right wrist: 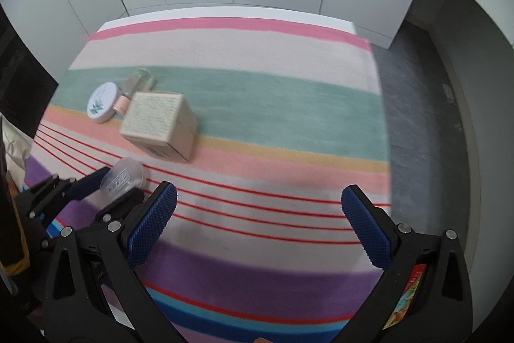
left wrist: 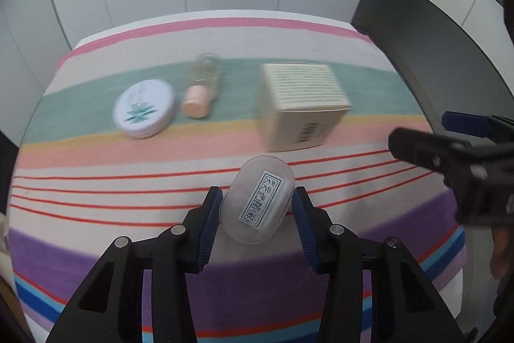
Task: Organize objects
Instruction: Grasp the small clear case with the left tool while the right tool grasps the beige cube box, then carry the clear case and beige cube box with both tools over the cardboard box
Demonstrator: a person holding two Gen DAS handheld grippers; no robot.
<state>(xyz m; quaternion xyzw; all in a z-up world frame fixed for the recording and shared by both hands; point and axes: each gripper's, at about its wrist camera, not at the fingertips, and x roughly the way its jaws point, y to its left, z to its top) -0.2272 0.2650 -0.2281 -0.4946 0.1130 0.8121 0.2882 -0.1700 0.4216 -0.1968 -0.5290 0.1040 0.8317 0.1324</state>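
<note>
The table (left wrist: 96, 188) carries a striped cloth in pink, green, peach, red, purple and blue bands.

A cream carton (left wrist: 300, 105) with a ribbed top and a barcode stands on the green and peach bands, right of centre in the left wrist view.

The left tongs (left wrist: 257, 200) reach over the near red-lined and purple bands. A clear oval case (left wrist: 257, 203) with a printed label lies between the blue pads. The pads stand at its two long sides, touching or very nearly so; firm contact cannot be told. The jaws are partly closed.

The right tongs (right wrist: 258, 198) hang over the red-lined bands, right of the case, with jaws spread wide and nothing between them.

A round white tin (left wrist: 144, 108) with a green leaf print lies on the green band, far left.

A small bottle (left wrist: 200, 92) with a peach cap lies on its side just beside the tin.
</note>
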